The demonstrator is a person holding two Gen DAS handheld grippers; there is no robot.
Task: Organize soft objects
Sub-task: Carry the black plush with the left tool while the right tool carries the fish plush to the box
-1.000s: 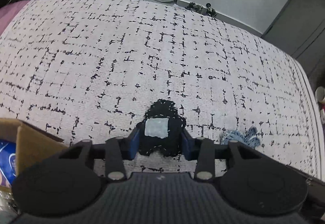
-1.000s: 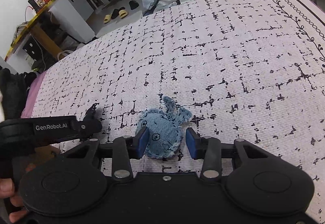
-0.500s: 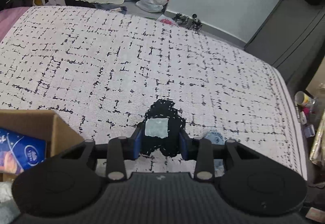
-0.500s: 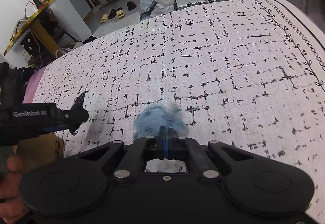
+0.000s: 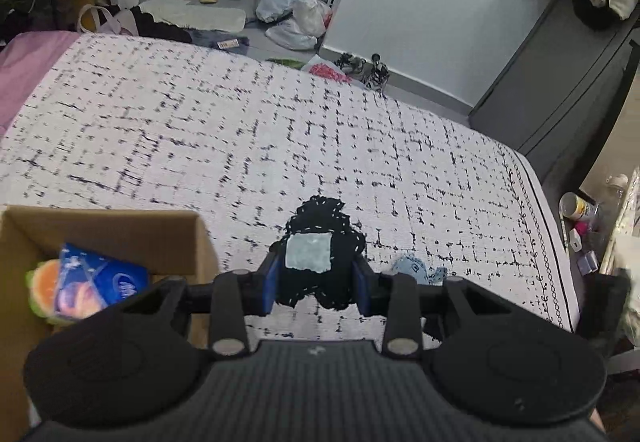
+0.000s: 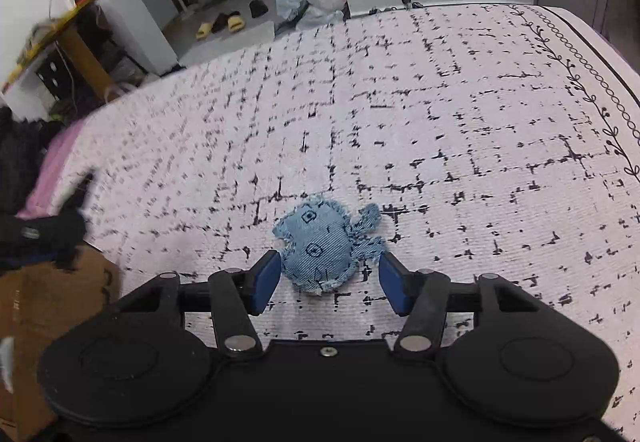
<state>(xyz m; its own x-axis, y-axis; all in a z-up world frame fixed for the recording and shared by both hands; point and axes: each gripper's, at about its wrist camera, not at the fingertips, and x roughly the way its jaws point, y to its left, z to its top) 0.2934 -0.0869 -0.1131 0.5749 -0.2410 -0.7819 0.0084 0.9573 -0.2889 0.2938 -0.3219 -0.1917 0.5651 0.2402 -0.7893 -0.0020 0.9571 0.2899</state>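
Above the bed, the left gripper clamps a black toy, its grey patch facing the camera, long axis pointing away; its lower end is hidden behind the fingers. A box sits left, contents blurred. In the right view, the right gripper stands spread around a denim toy lying on the bed, tail pointing right.

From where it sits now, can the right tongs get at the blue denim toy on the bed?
Probably yes: the right tongs are open with the blue denim toy lying flat just ahead between the fingers, nothing covering it.
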